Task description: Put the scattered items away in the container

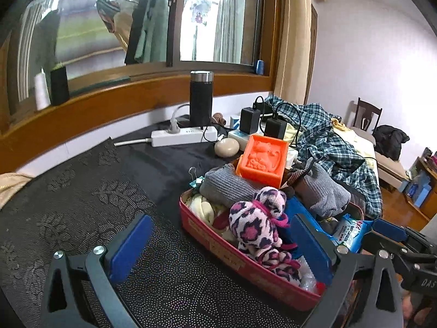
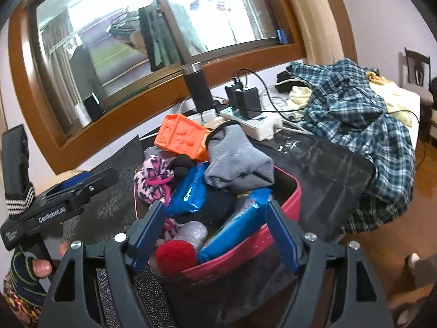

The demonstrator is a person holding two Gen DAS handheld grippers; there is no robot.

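Note:
A red tin container [image 1: 207, 239] stands on a dark patterned mat, heaped with items. On top lie a pink leopard-print plush [image 1: 259, 218], grey socks [image 1: 226, 187], an orange moulded box [image 1: 263, 161] and blue packets [image 2: 188, 191]. My left gripper [image 1: 221, 248] is open wide. One of its pads is over the mat and the other over the tin, touching nothing. My right gripper [image 2: 214, 232] is open above the tin's near end. A blue packet [image 2: 235, 227] and a red pom-pom [image 2: 176, 257] lie loose between its pads.
Behind the tin are white power strips [image 1: 183, 136] with black adapters, a black flask [image 1: 201, 99] and a beige round object [image 1: 226, 147]. A plaid shirt [image 2: 355, 114] is piled at the right. A dark tray [image 2: 327, 169] lies beside the tin. A hand [image 2: 41, 268] holds the left gripper's handle.

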